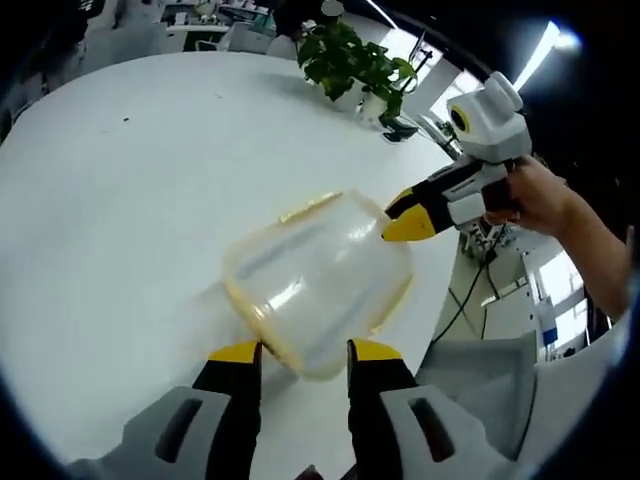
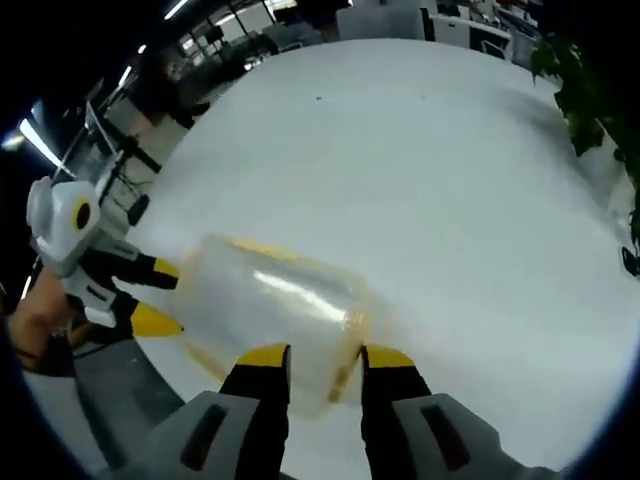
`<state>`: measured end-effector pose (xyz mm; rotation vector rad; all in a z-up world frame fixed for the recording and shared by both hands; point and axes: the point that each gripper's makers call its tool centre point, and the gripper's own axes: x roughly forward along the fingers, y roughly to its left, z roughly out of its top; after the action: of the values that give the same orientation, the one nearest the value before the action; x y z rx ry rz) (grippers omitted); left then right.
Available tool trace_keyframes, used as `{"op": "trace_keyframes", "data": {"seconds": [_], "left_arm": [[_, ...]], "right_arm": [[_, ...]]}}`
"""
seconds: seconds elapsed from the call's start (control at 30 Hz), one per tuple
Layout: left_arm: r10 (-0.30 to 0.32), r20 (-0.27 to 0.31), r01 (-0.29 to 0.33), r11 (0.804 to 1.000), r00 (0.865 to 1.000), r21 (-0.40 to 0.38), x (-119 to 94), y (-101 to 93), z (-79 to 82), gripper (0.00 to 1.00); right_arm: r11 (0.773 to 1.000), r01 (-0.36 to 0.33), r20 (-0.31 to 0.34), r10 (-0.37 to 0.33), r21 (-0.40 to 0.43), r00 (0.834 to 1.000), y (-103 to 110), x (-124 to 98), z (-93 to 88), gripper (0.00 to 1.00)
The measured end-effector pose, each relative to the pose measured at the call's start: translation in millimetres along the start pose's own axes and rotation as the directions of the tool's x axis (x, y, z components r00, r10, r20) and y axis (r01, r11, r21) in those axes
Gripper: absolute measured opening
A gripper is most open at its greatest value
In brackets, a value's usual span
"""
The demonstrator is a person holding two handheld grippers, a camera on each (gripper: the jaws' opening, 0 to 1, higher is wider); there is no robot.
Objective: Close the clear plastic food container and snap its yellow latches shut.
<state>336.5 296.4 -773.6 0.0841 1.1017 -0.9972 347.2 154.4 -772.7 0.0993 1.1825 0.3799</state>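
Observation:
The clear plastic container (image 1: 310, 275) with a yellow rim lies tilted over the white table (image 1: 120, 200), near its edge. My left gripper (image 1: 305, 352) has its yellow-tipped jaws on either side of the container's near end and grips it. From the right, my right gripper (image 1: 400, 215) pinches the far rim. In the right gripper view the container (image 2: 270, 290) fills the lower middle, its yellow-rimmed end caught in my right gripper (image 2: 326, 357). The left gripper (image 2: 160, 295) holds the opposite end. I cannot make out the latches.
A leafy potted plant (image 1: 350, 60) stands at the table's far side, also at the right edge (image 2: 590, 100). A person's hand (image 1: 540, 195) holds the right gripper. A grey chair (image 1: 490, 370) sits beyond the table edge. Wide bare tabletop (image 2: 420, 150) lies behind the container.

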Motion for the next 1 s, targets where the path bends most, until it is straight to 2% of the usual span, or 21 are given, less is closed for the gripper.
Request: {"op": "trace_keyframes", "data": {"seconds": [0.13,0.27,0.33,0.4,0.43,0.6,0.7,0.8,0.93,1.0], "left_arm": [[-0.002,-0.002,0.002,1.000,1.000,0.018,0,1.2,0.8,0.33],[0.015,0.001,-0.015,0.997,1.000,0.081,-1,1.3,2.8,0.34],[0.009,-0.006,-0.009,0.997,1.000,0.081,-1,2.5,2.3,0.34],[0.011,-0.009,-0.010,0.996,1.000,0.094,-2,3.6,2.4,0.35],[0.024,-0.005,-0.023,0.991,1.000,0.129,-3,6.3,3.8,0.35],[0.034,-0.016,-0.031,0.987,0.999,0.159,-5,5.7,3.5,0.34],[0.045,-0.019,-0.041,0.984,0.999,0.176,-7,7.6,3.4,0.34],[0.056,-0.018,-0.051,0.977,0.998,0.207,-9,8.3,6.5,0.35],[0.062,-0.017,-0.057,0.976,0.998,0.210,-12,12.2,8.6,0.35],[0.065,-0.024,-0.058,0.969,0.998,0.239,-12,13.6,8.5,0.34]], "right_arm": [[1.000,0.003,0.007,-0.003,-0.006,1.000,1,-1,0.6,0.26],[0.999,0.007,0.022,-0.006,-0.053,1.000,3,-1,-0.4,0.27],[0.998,0.003,0.020,-0.002,-0.066,1.000,3,-1,-1.1,0.27],[0.995,-0.003,0.013,0.005,-0.098,1.000,5,-1,-2.0,0.27],[0.994,-0.002,0.006,0.003,-0.109,1.000,5,-2,-3.0,0.27],[0.982,0.008,-0.012,-0.011,-0.186,1.000,7,-4,-5.1,0.26],[0.963,0.017,-0.019,-0.023,-0.269,1.000,7,-6,-5.4,0.26],[0.927,0.024,-0.032,-0.039,-0.373,0.999,8,-7,-7.3,0.26],[0.914,0.031,-0.032,-0.048,-0.405,0.998,7,-8,-6.2,0.26],[0.904,0.029,-0.035,-0.049,-0.426,0.998,7,-8,-5.9,0.26]]}}
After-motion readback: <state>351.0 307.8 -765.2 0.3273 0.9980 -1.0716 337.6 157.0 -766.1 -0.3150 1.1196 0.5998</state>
